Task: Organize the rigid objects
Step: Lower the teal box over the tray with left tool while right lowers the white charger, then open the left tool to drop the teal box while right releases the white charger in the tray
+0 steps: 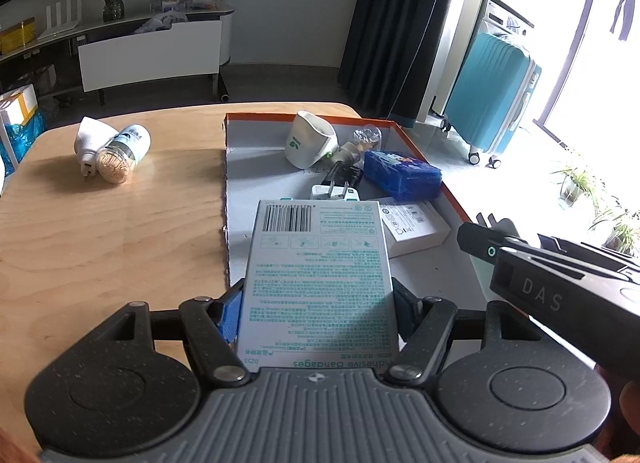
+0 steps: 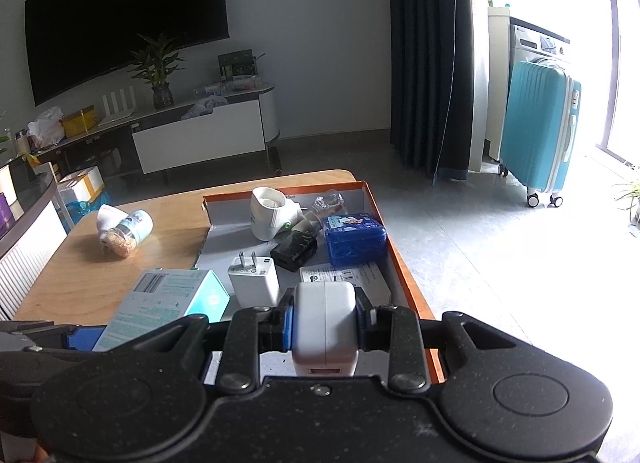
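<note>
The bench [image 1: 108, 223] is pale wood with a smooth, faintly glossy finish and visible grain. The shallow tray [image 1: 256, 175] looks like matt grey cardboard with an orange rim. The adhesive bandage box [image 1: 320, 271] is printed paperboard, smooth and slightly satin. The white charger [image 2: 325, 327] is smooth plastic with a soft sheen, as is the plug adapter [image 2: 254, 279]. The blue box [image 2: 354, 239] is glossy, translucent plastic. The white cup [image 1: 308, 141] looks glazed and smooth. The left tongs [image 1: 318, 303] are speckled matt black plastic with shiny metal pivot pins.
</note>
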Demonstrator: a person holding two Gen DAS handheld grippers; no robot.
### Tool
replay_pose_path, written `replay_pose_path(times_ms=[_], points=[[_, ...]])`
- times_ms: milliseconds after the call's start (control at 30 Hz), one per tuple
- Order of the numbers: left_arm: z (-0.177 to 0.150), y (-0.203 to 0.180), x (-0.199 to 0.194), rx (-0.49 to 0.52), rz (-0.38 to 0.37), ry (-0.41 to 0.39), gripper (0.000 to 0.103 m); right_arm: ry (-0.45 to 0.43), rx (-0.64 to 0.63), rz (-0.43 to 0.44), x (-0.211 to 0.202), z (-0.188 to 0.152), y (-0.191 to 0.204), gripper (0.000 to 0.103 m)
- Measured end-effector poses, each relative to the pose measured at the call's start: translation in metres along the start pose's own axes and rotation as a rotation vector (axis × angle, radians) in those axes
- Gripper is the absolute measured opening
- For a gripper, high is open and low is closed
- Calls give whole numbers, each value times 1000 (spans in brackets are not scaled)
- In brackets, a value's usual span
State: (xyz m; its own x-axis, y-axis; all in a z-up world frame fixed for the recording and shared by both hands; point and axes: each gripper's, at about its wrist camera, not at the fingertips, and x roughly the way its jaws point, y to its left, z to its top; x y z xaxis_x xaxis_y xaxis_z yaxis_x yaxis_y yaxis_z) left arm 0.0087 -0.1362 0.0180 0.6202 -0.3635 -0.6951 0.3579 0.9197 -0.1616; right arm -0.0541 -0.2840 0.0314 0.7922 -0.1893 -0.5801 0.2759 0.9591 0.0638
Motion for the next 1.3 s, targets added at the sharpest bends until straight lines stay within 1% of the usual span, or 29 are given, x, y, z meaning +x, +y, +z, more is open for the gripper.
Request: replay_pose_path(times_ms=[767, 1100, 1167, 1233, 1300], points=[[-2, -7, 12, 26, -27, 38, 71, 32, 12, -28, 18, -2, -7, 34], [-3, -8, 17, 41, -43, 58, 71, -2, 44, -56, 13, 2, -17, 35], [-3, -9, 18, 47, -58, 65, 71, -11, 51, -54, 10, 3, -18, 35], [-2, -10, 19, 57, -77, 67, 72, -24, 56, -56, 8, 5, -19, 35], [-1, -10, 17, 61, -76, 62, 79, -29, 54, -52, 7, 7, -17, 35]])
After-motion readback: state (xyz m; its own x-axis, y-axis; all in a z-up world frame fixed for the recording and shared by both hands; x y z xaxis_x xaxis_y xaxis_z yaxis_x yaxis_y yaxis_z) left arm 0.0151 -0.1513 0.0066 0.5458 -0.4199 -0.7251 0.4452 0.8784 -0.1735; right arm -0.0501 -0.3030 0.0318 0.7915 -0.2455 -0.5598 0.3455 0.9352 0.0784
